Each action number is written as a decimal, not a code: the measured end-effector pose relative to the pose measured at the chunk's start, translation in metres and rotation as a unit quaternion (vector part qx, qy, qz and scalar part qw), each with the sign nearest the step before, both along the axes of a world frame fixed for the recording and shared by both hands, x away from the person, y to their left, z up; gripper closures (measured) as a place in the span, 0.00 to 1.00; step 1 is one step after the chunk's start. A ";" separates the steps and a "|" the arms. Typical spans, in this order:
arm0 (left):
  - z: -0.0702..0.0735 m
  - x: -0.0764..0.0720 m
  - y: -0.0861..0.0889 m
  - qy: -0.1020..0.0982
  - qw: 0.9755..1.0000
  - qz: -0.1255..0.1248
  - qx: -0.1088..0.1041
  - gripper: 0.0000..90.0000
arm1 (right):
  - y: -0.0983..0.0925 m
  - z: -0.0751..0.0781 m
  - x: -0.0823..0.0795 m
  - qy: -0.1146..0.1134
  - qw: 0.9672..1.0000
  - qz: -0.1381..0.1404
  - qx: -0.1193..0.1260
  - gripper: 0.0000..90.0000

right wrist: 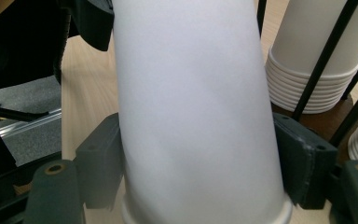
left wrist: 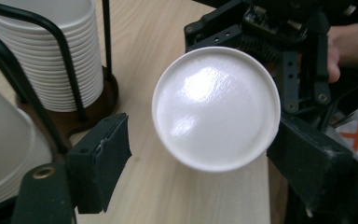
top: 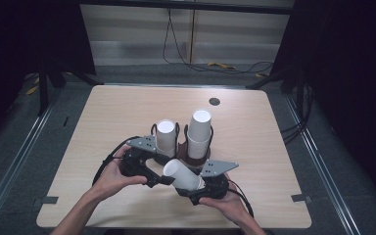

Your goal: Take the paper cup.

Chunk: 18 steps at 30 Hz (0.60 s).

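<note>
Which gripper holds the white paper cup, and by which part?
The right gripper clamps the white paper cup near its rim; the left gripper stands open around its base.

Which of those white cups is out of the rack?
The single cup clamped in the right hand-held gripper, tilted over the table. The other cups sit stacked upside down in the rack.

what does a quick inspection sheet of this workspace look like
surface: light wooden table, small round port near its far edge
job's things: white paper cup lying tilted between both tools; two cup stacks in a black wire holder
clutter: nothing seen
grippers: right hand-held gripper clamped on the cup's sides; left hand-held gripper open, its pads off the cup's base
cables: black cable trailing from the left tool; cables on the floor beyond the table
surroundings: dark curtains, grey floor
</note>
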<state>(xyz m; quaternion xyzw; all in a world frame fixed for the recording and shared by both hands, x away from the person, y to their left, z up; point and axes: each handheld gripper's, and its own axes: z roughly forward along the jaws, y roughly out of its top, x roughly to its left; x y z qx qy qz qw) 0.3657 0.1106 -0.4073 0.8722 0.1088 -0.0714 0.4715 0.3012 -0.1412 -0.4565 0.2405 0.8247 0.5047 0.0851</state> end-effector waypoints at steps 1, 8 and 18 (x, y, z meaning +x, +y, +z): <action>0.000 0.000 0.001 0.000 1.000 -0.003 0.001 0.25 | -0.002 0.001 -0.001 0.001 1.000 -0.001 0.000 0.29; 0.002 0.001 0.007 -0.026 0.999 0.013 -0.021 0.25 | -0.007 0.007 0.000 -0.005 1.000 -0.019 -0.011 0.29; -0.006 0.004 0.022 -0.019 0.999 0.035 -0.010 0.23 | -0.009 0.007 0.002 0.002 0.999 -0.023 -0.046 0.29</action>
